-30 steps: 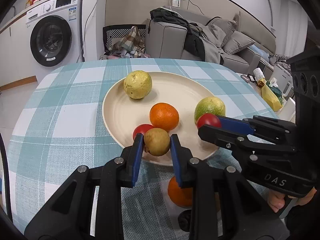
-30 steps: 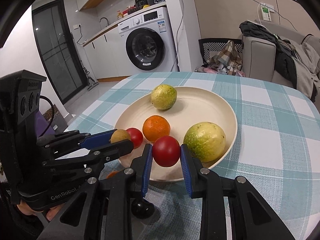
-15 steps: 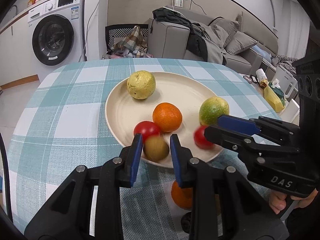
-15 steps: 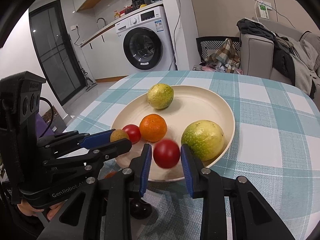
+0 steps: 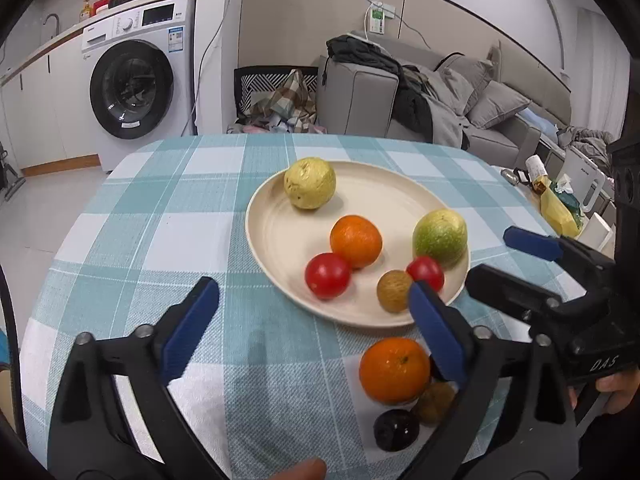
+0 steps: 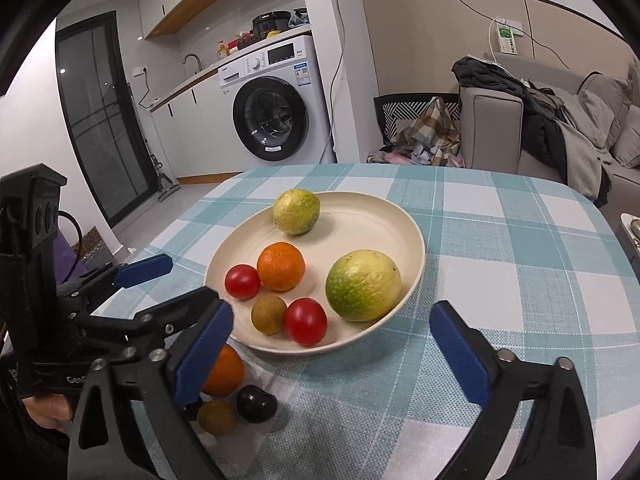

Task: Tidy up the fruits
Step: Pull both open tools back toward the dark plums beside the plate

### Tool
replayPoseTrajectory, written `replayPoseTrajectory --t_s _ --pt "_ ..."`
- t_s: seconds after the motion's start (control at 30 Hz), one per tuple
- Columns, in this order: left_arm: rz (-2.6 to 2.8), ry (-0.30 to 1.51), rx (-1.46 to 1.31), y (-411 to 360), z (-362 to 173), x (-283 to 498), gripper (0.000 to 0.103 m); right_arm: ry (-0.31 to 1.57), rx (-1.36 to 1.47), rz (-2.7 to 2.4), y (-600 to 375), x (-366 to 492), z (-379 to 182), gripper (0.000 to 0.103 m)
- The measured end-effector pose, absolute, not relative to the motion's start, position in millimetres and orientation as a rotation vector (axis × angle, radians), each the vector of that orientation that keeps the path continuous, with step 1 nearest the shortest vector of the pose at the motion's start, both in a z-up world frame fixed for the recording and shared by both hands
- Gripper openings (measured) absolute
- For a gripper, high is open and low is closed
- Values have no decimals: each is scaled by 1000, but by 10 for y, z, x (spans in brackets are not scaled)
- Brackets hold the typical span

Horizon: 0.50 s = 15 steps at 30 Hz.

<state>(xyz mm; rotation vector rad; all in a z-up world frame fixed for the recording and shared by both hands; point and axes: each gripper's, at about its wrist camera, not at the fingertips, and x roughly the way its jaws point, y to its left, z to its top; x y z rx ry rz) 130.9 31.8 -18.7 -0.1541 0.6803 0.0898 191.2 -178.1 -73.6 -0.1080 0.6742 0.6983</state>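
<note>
Checked teal-and-white cloth covers the worktop (image 5: 132, 264), on which a cream plate (image 6: 384, 216) is set. Six fruits are held on the plate, among them a brown fruit (image 6: 269, 314) and a red tomato (image 6: 305, 321) touching near its front rim. Jaws of the left gripper (image 5: 316, 326) and right gripper (image 6: 332, 350) are opening, with nothing gripped. An orange (image 5: 394, 366) is left beside the plate.
</note>
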Motion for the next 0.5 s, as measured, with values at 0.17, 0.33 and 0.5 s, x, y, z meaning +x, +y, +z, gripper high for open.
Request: replayPoseTrajectory --t_s 0.17,0.33,0.5 --pt "81 674 -169 358 -174 1221 102 668 -131 694 -1807 1872 -724 103" --pt "83 692 -164 371 -202 1147 102 688 -152 715 -1842 1809 -753 103" --pt "77 697 -167 366 -208 1144 102 722 -147 744 -1914 1762 -783 103"
